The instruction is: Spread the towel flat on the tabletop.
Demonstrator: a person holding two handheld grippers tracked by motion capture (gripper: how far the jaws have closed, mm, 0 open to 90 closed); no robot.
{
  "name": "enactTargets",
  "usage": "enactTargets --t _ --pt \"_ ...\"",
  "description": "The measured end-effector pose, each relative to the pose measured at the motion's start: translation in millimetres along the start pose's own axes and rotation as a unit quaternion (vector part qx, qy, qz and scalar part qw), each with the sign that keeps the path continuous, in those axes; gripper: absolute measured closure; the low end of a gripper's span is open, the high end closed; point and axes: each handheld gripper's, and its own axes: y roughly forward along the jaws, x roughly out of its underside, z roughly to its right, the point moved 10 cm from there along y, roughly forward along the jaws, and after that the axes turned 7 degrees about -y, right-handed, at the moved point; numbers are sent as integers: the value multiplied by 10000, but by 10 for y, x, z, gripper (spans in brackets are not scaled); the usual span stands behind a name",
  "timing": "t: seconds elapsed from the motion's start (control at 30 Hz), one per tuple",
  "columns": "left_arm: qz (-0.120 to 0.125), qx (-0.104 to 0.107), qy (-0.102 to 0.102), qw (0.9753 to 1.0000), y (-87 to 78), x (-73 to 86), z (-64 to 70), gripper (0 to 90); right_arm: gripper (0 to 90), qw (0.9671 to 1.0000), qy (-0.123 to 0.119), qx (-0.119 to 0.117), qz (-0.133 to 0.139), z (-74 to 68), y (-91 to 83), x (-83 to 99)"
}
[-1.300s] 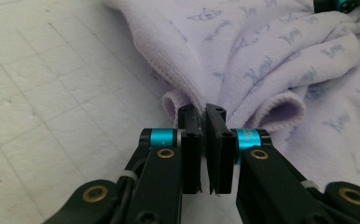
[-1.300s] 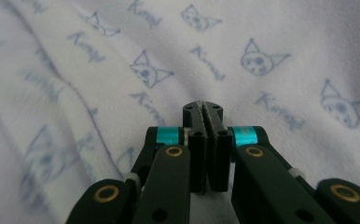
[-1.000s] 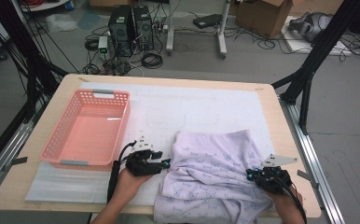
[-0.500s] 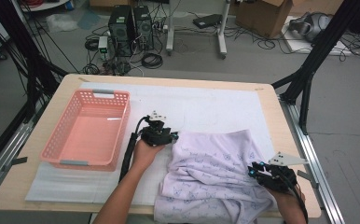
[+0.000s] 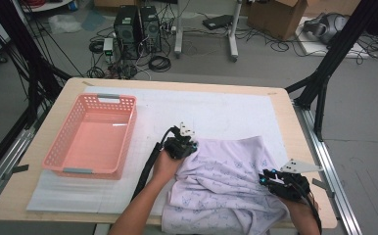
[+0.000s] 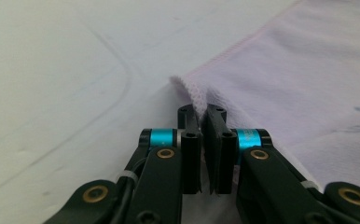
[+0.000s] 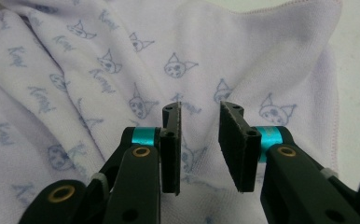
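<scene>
A wooden table (image 5: 40, 196) carried a white mat (image 5: 216, 112), and on the mat's left stood an empty pink basket (image 5: 93, 137). Over the near right part lay a pale lilac towel (image 5: 226, 181) printed with small cat faces, rumpled along its near edge and flatter toward the far right corner. The left gripper (image 5: 183, 145) sat at the towel's far left corner, its jaws pressed together on the hem (image 6: 190, 91), which stood pinched up between them. The right gripper (image 7: 199, 149) hovered over the towel's near right part with jaws parted and nothing between them. Spreading or folding seemed barely under way: one corner was secured, the second grip was not yet made, and the basket was unused.
</scene>
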Motion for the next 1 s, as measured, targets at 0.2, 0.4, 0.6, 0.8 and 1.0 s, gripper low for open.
enactTargets --t 0.2,0.4,0.6,0.8,1.0 --pt "232 -944 -729 9926 -171 -29 -646 853 689 10000 66 50 32 39 -7 3" --pt "545 -852 -1257 9869 -318 -70 -851 584 647 9961 181 771 396 327 -42 -126" --pt "567 -374 -1258 9897 -396 -74 -690 492 605 9951 499 820 221 665 206 -276" --pt "504 -110 -1221 9912 -424 14 -565 499 513 9925 960 759 32 956 632 -392" --pt "277 8 -1211 9923 -357 97 -524 503 692 9934 749 754 -440 1074 992 -449"
